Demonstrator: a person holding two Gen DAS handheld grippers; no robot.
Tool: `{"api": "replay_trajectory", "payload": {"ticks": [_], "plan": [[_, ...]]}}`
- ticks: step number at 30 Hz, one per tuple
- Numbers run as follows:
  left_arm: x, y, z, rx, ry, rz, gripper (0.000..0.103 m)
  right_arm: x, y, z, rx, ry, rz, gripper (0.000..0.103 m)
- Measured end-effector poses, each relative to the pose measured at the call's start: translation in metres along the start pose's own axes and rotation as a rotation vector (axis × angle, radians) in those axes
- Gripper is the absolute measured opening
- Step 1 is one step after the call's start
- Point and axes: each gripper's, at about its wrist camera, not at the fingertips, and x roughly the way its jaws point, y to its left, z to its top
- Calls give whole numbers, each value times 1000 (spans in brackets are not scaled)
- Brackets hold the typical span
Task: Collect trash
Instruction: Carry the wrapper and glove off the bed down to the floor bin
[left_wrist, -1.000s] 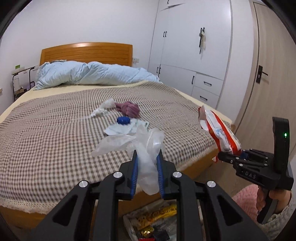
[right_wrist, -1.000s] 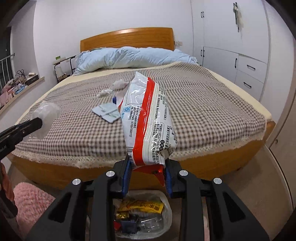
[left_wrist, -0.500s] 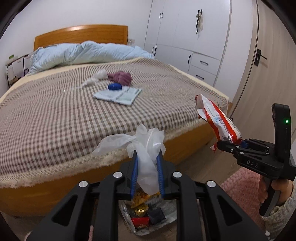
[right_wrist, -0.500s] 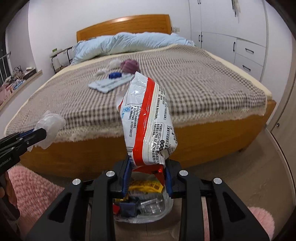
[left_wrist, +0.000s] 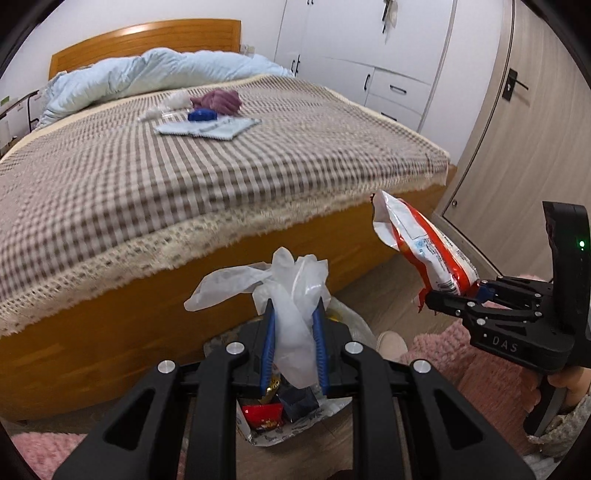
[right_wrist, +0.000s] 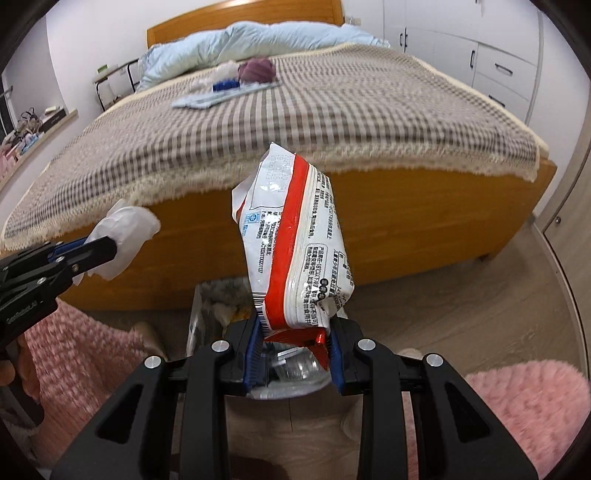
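Okay, left wrist view: left gripper (left_wrist: 293, 312) jaws clamp one crumpled clear plastic glove (left_wrist: 284, 291), which hides most of the lined trash bin (left_wrist: 266, 432) on the floor below; wrappers inside partly visible. Right gripper (left_wrist: 452, 295) at right edge pinches one red-and-white snack bag (left_wrist: 424, 247). Bed (left_wrist: 229, 177) carries four leftover items, blurred.

Right wrist view: snack bag (right_wrist: 295, 251) fills centre between the jaws, covering the bin (right_wrist: 218, 295). Left gripper (right_wrist: 98, 249) cut off at left. Only this view shows a pink rug (right_wrist: 528, 402).
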Motion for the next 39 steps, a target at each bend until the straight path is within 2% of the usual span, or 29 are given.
{"api": "replay_trajectory", "payload": {"ticks": [11, 18, 29, 32, 39], "plan": [[41, 11, -29, -26, 97, 12, 16, 43, 2, -31, -11, 142, -8, 30], [64, 18, -37, -61, 155, 10, 16, 76, 5, -37, 0, 224, 16, 30], [91, 23, -48, -122, 237, -23, 16, 94, 14, -40, -40, 249, 6, 30], [95, 24, -53, -119, 255, -1, 16, 97, 8, -40, -18, 257, -14, 30], [120, 22, -56, -127, 310, 35, 16, 114, 5, -38, 37, 304, 16, 30]]}}
